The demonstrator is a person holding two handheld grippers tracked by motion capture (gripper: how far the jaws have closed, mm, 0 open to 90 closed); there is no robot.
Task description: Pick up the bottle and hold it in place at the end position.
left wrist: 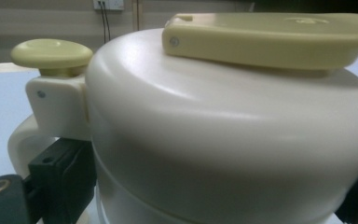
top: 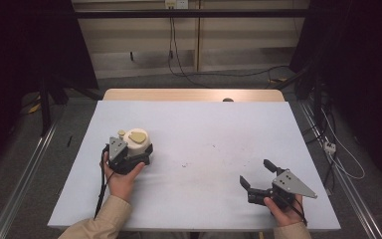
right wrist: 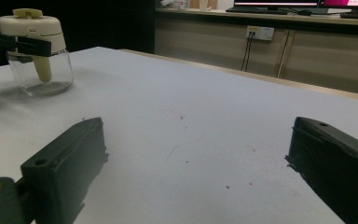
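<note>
Glass below a cream plastic lid makes the jar (top: pixel 138 141), at nine o'clock on the table (top: pixel 204 134), look breakable and slick, so the left gripper (top: pixel 134 155) sensibly clamps its lid, while the right gripper (top: pixel 256 174) waits at five o'clock, jaws apart.

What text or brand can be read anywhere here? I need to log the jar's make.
No readable text anywhere.
Jar: its cream lid carries no print; a faint raised mark on the yellow-green lever is too blurred to read.
Monitors at the top edge of the right gripper view: bright screens, nothing legible.
Wall sockets: no label.
</note>
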